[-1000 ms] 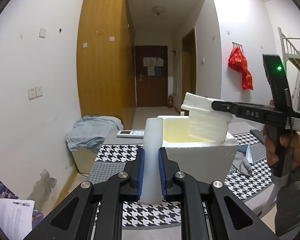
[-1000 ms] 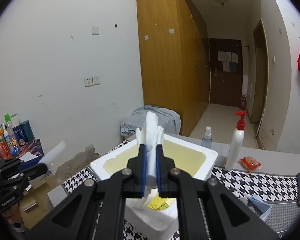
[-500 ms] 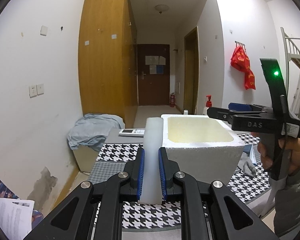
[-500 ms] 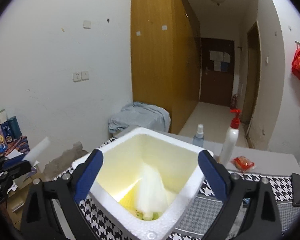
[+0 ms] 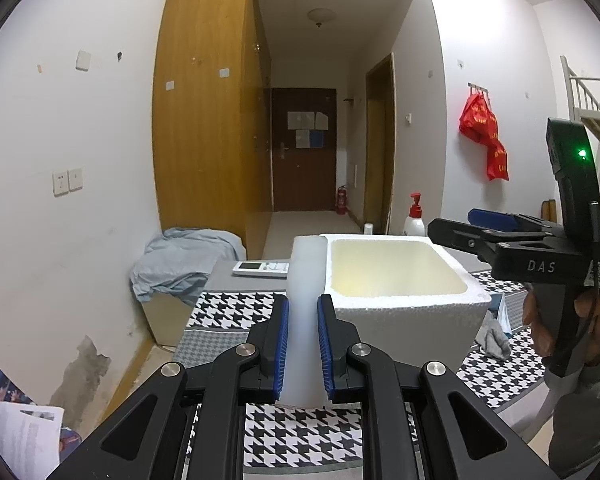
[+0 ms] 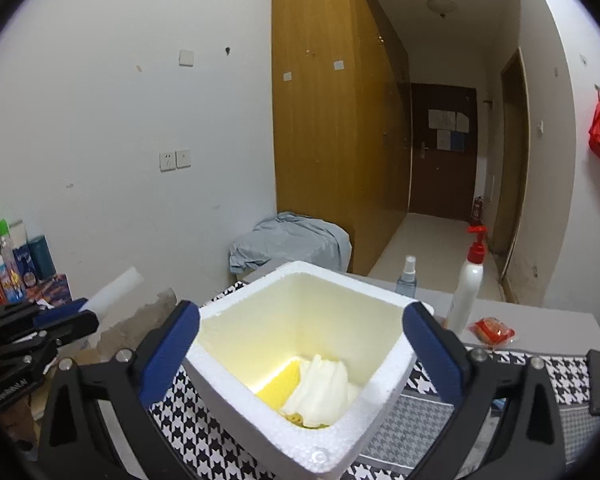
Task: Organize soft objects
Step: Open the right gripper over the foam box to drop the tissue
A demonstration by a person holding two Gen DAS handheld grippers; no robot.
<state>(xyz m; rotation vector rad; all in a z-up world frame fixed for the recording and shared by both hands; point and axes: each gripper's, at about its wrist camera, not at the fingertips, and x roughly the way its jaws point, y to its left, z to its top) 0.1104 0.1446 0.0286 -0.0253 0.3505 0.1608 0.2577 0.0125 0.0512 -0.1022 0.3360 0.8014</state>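
A white styrofoam box [image 5: 404, 308] [image 6: 364, 440] stands on a houndstooth-patterned table. My left gripper [image 5: 303, 344] is shut on a white foam roll [image 5: 305, 304], held upright left of the box; the roll also shows in the right wrist view [image 6: 114, 290]. My right gripper [image 6: 300, 356] is open wide and empty, hovering over the box; it also shows in the left wrist view [image 5: 480, 228]. A folded white foam sheet [image 6: 322, 386] lies inside the box on a yellow item [image 6: 278, 388].
A red-capped pump bottle [image 6: 468, 288], a small spray bottle [image 6: 407, 278] and a red packet [image 6: 493, 330] stand behind the box. A remote control [image 5: 261, 268] lies on the table's far left. A grey cloth [image 5: 492, 340] lies right of the box.
My right gripper opened and let go of the white foam sheet, which dropped into the box. My left gripper kept its hold on the foam roll.
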